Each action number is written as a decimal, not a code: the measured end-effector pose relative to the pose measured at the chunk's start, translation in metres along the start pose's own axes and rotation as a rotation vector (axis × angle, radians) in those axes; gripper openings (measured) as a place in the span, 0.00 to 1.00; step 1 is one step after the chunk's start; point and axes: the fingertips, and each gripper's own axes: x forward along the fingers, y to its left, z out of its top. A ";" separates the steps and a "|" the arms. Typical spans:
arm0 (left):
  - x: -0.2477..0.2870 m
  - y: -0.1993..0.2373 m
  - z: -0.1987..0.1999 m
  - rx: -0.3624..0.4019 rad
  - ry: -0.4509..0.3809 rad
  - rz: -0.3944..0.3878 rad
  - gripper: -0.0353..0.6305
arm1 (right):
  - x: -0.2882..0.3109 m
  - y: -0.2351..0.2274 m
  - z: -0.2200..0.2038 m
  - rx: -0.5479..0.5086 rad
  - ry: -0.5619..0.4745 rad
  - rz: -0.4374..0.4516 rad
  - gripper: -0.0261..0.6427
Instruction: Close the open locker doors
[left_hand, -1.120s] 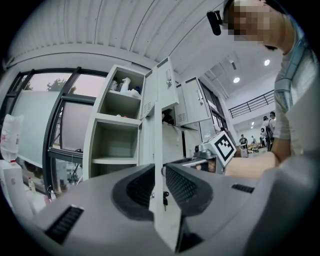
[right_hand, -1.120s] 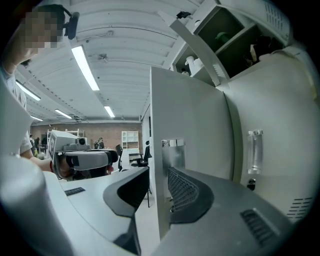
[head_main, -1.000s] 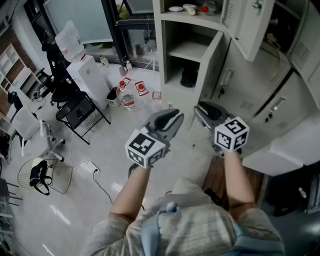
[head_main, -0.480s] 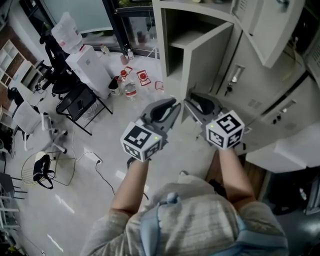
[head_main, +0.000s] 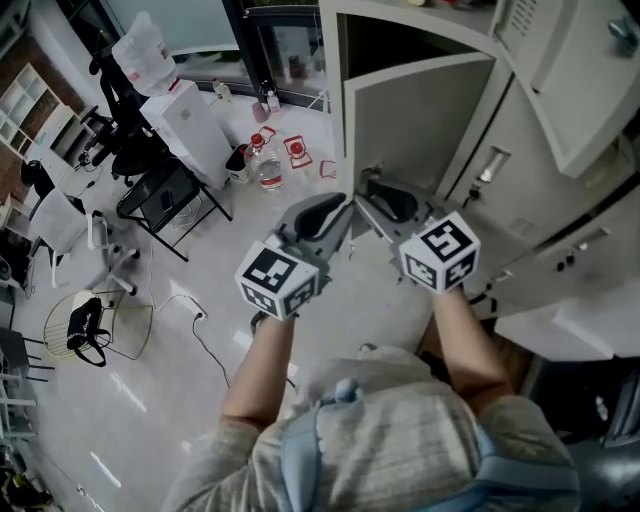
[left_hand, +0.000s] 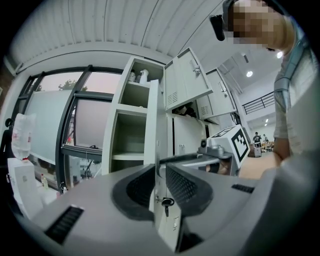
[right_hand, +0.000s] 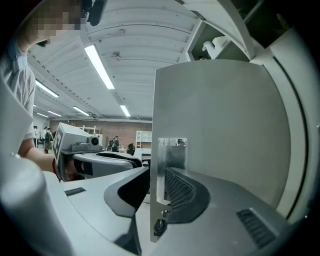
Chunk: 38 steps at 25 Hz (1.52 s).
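Together, left tongs (head_main: 340, 208) and right tongs (head_main: 368, 190) clamp one locker door (head_main: 425, 130).

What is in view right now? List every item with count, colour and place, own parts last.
lower locker door: one, grey, ajar, upper centre
key: one, dark, in that door's lock
upper locker door: one, grey, open, top right
closed lockers: grey bank, right
water dispenser: one, white, upper left
water jug: one, clear, atop the dispenser
bottle: one, clear with a red cap, on the floor by the dispenser
frame stand: one, black, left
wire basket: one, pale, lower left, holding a black bag
left gripper: grey, jaws closed on the lower door's edge
right gripper: grey, jaws closed on the same edge
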 end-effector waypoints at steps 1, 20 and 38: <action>0.000 0.003 -0.001 0.001 0.000 0.003 0.13 | 0.004 -0.001 0.001 0.002 -0.005 0.000 0.18; 0.026 0.106 -0.004 0.033 0.019 -0.227 0.13 | 0.095 -0.041 0.014 -0.022 -0.013 -0.165 0.17; 0.063 0.149 -0.011 0.047 0.019 -0.417 0.13 | 0.125 -0.092 0.018 -0.027 -0.025 -0.373 0.17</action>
